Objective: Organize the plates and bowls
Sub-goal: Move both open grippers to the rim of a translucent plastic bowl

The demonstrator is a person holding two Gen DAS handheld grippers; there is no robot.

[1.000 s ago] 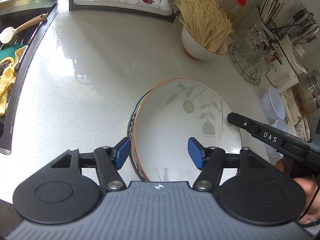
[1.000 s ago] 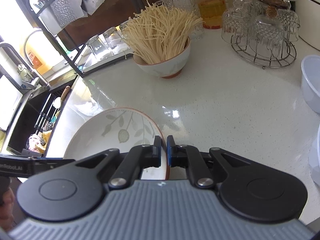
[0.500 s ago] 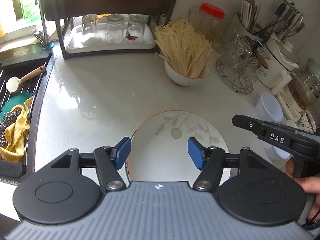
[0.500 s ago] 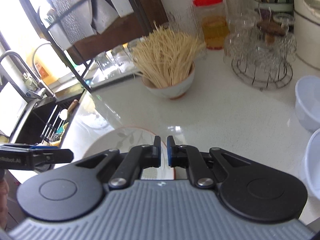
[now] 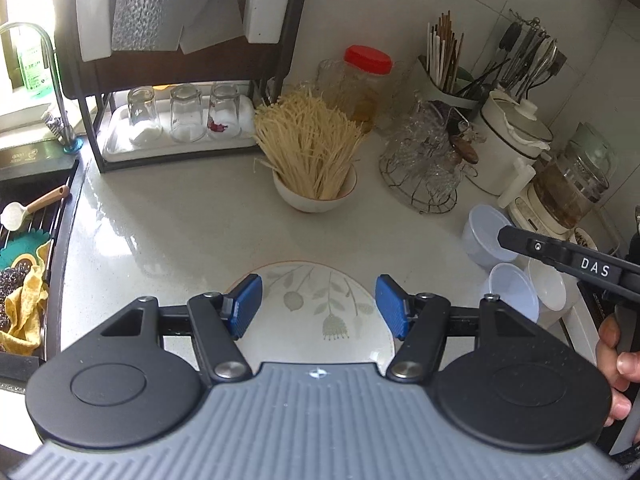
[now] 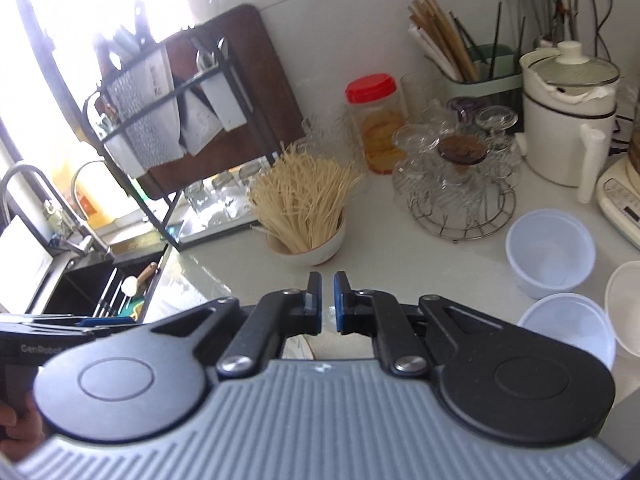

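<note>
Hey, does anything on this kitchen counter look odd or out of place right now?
One thing: the white bowl in the middle of the counter is stuffed with dry noodles standing on end and fanning out well past its rim. Nothing looks spilled or broken.

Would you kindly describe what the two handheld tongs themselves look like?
Both match: the left tongs and right tongs have black linkage arms with silver pivot screws, round black discs on either side, a ribbed grey body and blue ridged pads. The right one's black side bar reads "DAS" in white; bare fingers grip it.
</note>
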